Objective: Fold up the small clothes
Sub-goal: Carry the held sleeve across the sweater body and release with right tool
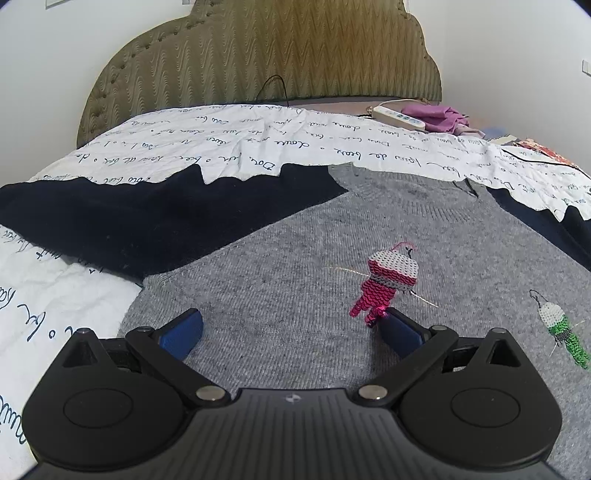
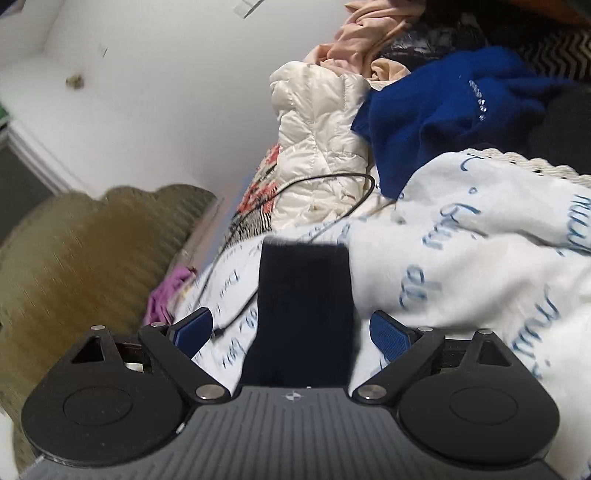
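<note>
Left fingers (image 1: 184, 334) spread wide, released, both blue pads resting low over the grey sweater (image 1: 295, 288), nothing clamped between them. The right pad sits just beside the pink sequin figure (image 1: 388, 282) stitched on the sweater's front; a green sequin figure (image 1: 561, 332) lies further right. Sweater lies flat on the bed, over a white sheet printed with script (image 1: 229, 136), its navy sleeve (image 1: 129, 221) stretched out to the left. Padded olive headboard (image 1: 258, 55) behind; a white remote (image 1: 399, 118) and purple cloth (image 1: 439, 118) near it.

Right fingers (image 2: 391, 334) also apart and released, straddling a navy sleeve cuff (image 2: 303, 314) that lies between them without touching either pad (view blurred). Beyond: black cable (image 2: 321, 181), cream quilted jacket (image 2: 317, 140), royal-blue knit (image 2: 443, 110), pink garment (image 2: 369, 33).
</note>
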Action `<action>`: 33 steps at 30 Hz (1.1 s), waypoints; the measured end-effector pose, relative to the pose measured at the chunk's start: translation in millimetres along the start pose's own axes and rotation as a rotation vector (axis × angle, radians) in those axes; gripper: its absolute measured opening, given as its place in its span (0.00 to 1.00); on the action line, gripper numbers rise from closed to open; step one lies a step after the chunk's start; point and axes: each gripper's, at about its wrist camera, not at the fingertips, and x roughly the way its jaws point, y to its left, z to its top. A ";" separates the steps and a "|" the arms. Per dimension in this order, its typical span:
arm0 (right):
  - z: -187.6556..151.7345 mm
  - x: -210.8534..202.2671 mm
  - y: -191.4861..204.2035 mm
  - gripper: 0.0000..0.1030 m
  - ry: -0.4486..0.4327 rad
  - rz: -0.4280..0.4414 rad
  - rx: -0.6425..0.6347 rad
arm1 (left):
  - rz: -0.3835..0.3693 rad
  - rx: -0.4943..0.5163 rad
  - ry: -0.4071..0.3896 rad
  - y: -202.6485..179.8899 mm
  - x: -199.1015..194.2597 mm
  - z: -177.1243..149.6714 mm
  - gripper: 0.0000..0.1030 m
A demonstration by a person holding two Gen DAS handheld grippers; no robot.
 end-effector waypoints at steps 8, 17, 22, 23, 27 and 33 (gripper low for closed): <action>-0.9 23.9 15.0 0.15 -0.019 -0.035 -0.129 | -0.012 -0.019 -0.007 2.9 -0.3 -0.1 1.00; -25.1 -18.2 71.3 0.12 -0.050 0.071 -0.284 | -0.029 -0.045 -0.015 6.6 -0.6 0.4 1.00; -99.0 -84.2 145.6 0.12 0.023 0.299 -0.420 | -0.060 -0.087 -0.032 13.9 -3.2 -0.5 1.00; -118.9 -94.4 157.6 0.12 0.062 0.348 -0.417 | -0.071 -0.100 -0.036 16.5 -4.1 -0.9 1.00; -206.1 -116.5 203.3 0.12 0.255 0.491 -0.411 | -0.114 -0.157 -0.055 26.1 -6.6 -1.9 1.00; -321.1 -136.6 242.9 0.16 0.404 0.526 -0.440 | -0.174 -0.233 -0.080 38.4 -7.4 -3.2 1.00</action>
